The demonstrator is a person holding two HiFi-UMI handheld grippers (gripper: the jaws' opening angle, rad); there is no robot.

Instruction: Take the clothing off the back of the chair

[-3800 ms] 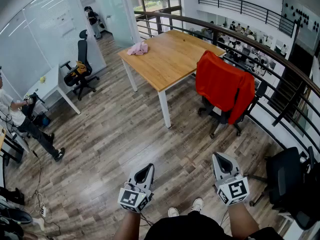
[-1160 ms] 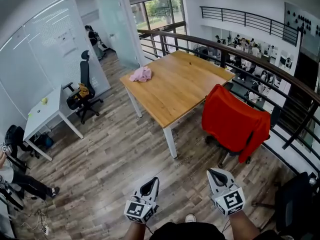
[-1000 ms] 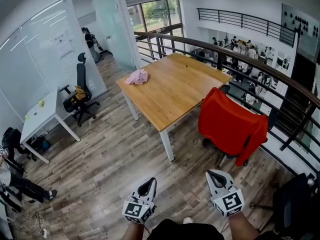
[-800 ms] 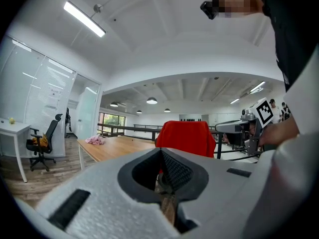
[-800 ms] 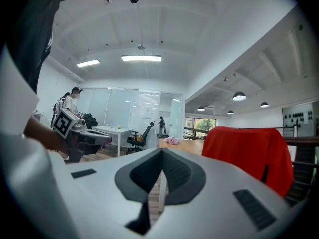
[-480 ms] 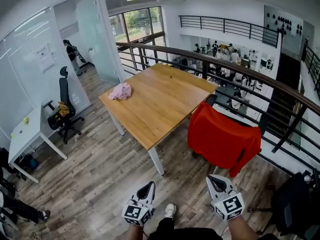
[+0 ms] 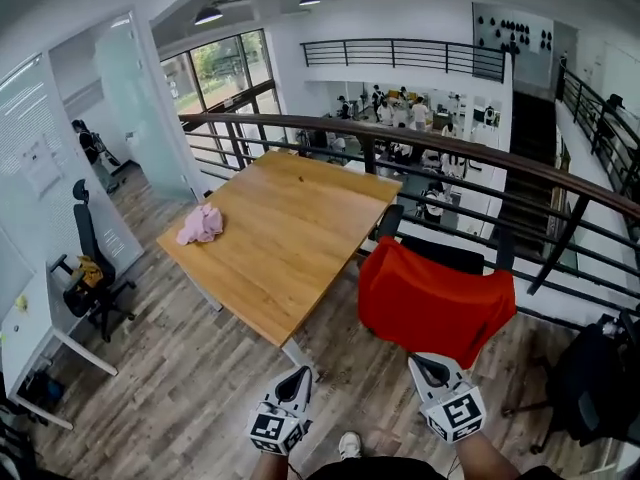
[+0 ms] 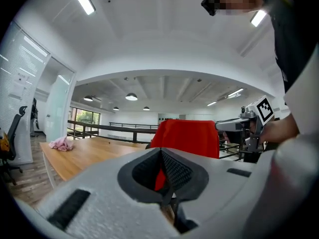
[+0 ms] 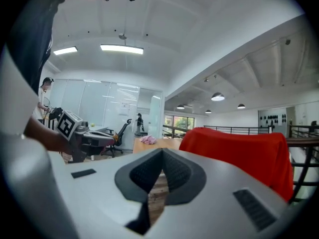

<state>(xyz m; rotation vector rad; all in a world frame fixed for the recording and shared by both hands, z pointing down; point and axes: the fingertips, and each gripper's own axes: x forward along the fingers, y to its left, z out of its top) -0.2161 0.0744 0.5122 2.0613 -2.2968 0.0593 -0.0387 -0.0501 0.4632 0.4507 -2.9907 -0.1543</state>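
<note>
Closer in than a second ago — table (image 7: 290, 248) corner and chair (image 7: 441, 255) now sit lower in the head view. Pink cloth (image 7: 201, 224) lies on the table's left part. Left claw (image 7: 298, 376) pressed together, pinching nothing. Red garment (image 7: 433, 302) hangs draped over the chair back, untouched — right claw (image 7: 428, 366) near its lower edge, also pressed together, empty.

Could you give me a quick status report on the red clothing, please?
Left gripper and right gripper shut, empty. Red clothing draped over chair back, not yet touched. Wooden table beside it, not blocking.
</note>
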